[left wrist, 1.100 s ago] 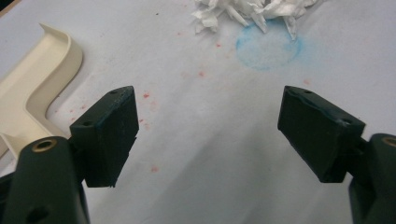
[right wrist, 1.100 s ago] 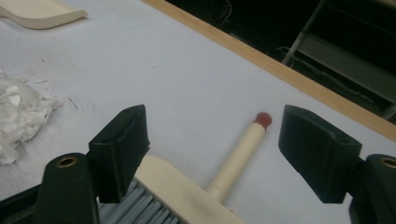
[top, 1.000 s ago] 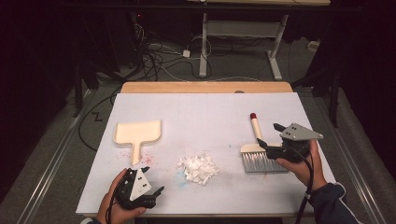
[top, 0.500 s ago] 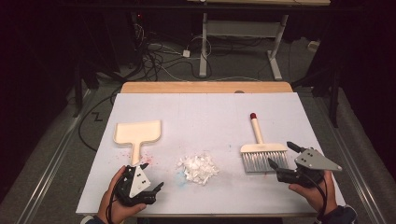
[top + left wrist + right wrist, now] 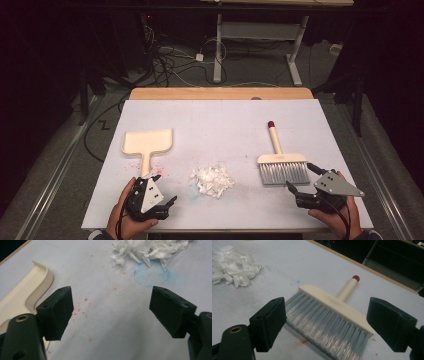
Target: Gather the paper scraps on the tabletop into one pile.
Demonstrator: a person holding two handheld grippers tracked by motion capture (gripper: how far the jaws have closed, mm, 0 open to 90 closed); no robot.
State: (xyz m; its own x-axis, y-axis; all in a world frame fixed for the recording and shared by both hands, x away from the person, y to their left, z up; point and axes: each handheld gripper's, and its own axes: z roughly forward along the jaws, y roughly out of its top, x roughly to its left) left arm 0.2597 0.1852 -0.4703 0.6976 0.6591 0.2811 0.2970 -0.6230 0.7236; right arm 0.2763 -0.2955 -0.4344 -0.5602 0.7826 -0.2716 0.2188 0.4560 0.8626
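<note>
White table: dustpan, paper scraps, brush.

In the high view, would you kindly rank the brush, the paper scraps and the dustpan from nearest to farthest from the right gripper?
From the right gripper:
1. Brush, just ahead of its open jaws, at the table's right.
2. Paper scraps, at the centre.
3. Dustpan, far left.

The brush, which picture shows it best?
The right gripper view: the brush sits close, its grey bristles and red-tipped handle clear. The high view shows the whole brush, only smaller.
</note>
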